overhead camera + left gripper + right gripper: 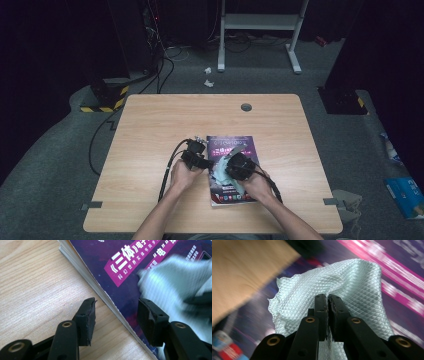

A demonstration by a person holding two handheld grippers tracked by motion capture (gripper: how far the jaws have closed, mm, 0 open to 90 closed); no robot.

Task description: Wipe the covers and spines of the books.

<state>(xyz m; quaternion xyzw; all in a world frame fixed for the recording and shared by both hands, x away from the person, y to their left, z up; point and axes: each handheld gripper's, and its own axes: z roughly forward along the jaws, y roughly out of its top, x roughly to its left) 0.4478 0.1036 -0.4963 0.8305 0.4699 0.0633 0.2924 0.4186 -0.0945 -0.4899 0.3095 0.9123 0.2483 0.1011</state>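
The right gripper (327, 302) has its two black jaws pinched together on a pale mint, diamond-textured cloth (352, 282), which bunches ahead of and around the jaw tips and drapes down onto the purple and magenta magazine (231, 150) beneath. The left gripper (116, 312) stands wide apart with nothing between its jaws, straddling the magazine's edge: one jaw over the light wooden table (32, 290), the other over the cover, the cloth just ahead of it

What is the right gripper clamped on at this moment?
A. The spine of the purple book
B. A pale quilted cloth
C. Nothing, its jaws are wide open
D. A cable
B: in the right gripper view the right gripper has its jaws closed on the pale cloth, over the purple book.
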